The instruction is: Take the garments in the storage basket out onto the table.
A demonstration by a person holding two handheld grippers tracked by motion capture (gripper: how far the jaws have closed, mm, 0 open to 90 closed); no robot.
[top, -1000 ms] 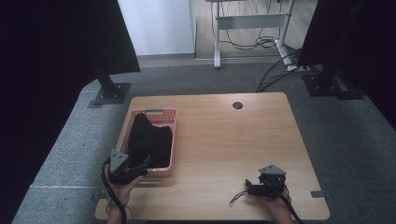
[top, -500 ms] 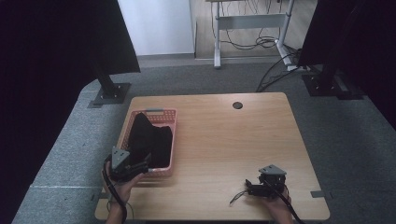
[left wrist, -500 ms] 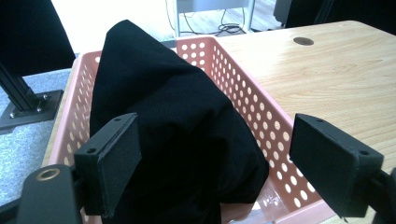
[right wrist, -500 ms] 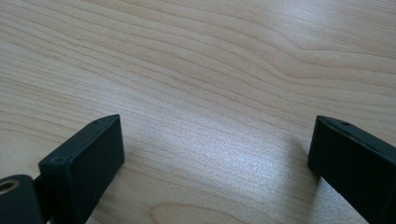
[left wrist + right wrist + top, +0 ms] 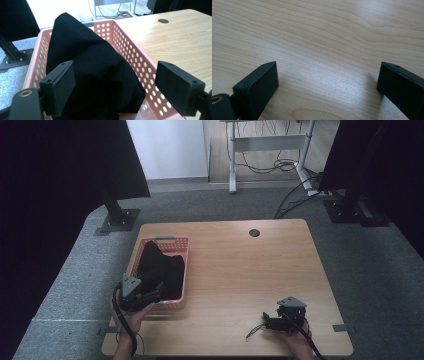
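Observation:
A pink perforated basket (image 5: pixel 183 251) (image 5: pixel 130 53) stands at the table's left side and holds a heap of black cloth (image 5: pixel 161 268) (image 5: pixel 90 67). My left gripper (image 5: pixel 145 296) (image 5: pixel 117 93) hovers at the basket's near end, open, its jaws spread wide on either side of the cloth without touching it. My right gripper (image 5: pixel 272 320) (image 5: pixel 327 85) rests low over the bare wood near the table's front right, open, with nothing between its jaws.
The wooden table (image 5: pixel 250 270) has a round cable hole (image 5: pixel 254 232) (image 5: pixel 163 21) at the back. Grey carpet surrounds it. Black stand bases (image 5: pixel 120 220) and a desk frame with cables (image 5: pixel 280 165) stand beyond the far edge.
My left gripper has drifted a little toward me and left along the basket's near end. The right gripper has stayed put.

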